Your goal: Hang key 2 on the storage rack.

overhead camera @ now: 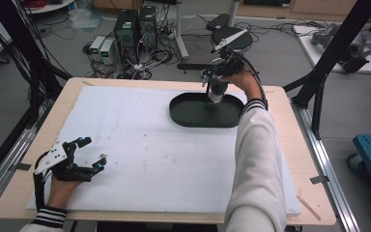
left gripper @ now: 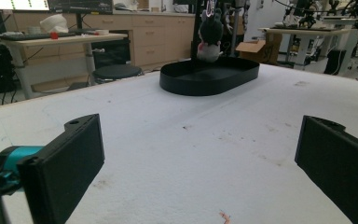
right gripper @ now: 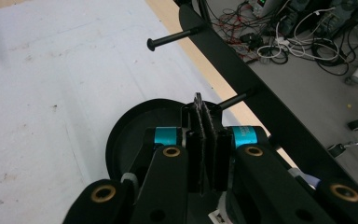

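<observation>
- Right gripper (overhead camera: 216, 92): fingers pinched tight on a grey-and-white soft toy (left gripper: 208, 39), which hangs just above the black oval tray (overhead camera: 193, 116).
- Left gripper (overhead camera: 92, 154): fingers spread wide over the white mat (overhead camera: 135, 145), nothing between them.

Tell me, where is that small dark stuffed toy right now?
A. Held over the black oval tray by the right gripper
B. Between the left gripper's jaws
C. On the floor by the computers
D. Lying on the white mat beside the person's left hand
A: the stuffed toy hangs from the right gripper above the black oval tray; the left gripper stands open.
</observation>
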`<act>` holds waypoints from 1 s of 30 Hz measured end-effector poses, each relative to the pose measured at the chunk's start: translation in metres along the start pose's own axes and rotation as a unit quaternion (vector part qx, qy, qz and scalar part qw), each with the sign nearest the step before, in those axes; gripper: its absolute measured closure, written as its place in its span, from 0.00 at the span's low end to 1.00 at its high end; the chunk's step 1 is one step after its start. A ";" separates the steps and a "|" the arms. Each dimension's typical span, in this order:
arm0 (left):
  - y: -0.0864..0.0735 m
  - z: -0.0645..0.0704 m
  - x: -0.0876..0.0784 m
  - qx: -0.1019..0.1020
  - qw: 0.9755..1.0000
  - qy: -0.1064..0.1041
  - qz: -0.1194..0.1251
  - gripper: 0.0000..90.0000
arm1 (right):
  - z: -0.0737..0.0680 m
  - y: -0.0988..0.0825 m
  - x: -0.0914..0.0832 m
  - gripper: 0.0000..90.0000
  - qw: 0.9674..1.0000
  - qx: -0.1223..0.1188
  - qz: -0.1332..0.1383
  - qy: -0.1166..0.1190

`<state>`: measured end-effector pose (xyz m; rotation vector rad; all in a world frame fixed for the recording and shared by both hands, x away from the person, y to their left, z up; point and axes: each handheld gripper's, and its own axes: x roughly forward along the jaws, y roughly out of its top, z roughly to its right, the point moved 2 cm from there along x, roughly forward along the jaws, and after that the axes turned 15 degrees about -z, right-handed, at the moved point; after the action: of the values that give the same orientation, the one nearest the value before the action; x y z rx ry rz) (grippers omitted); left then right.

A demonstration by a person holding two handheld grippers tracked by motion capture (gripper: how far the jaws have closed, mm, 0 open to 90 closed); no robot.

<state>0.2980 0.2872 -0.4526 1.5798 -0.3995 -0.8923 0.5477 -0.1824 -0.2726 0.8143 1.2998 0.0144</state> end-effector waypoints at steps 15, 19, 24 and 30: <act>0.000 0.000 0.000 0.000 1.000 0.000 0.000 0.02 | 0.008 -0.001 0.006 0.98 1.000 0.005 0.009 -0.006; 0.000 0.000 0.000 0.001 1.000 0.001 0.000 0.02 | 0.010 -0.001 0.007 0.98 1.000 0.008 0.011 -0.006; 0.000 0.000 0.000 0.001 1.000 0.001 -0.001 0.02 | 0.011 -0.001 0.007 0.98 1.000 0.009 0.016 -0.004; 0.000 0.000 0.000 0.001 1.000 0.001 -0.001 0.02 | 0.012 -0.002 0.007 0.98 1.000 0.012 0.018 -0.010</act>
<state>0.2979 0.2871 -0.4526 1.5828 -0.3977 -0.8917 0.5595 -0.1871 -0.2788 0.8561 1.2683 0.0190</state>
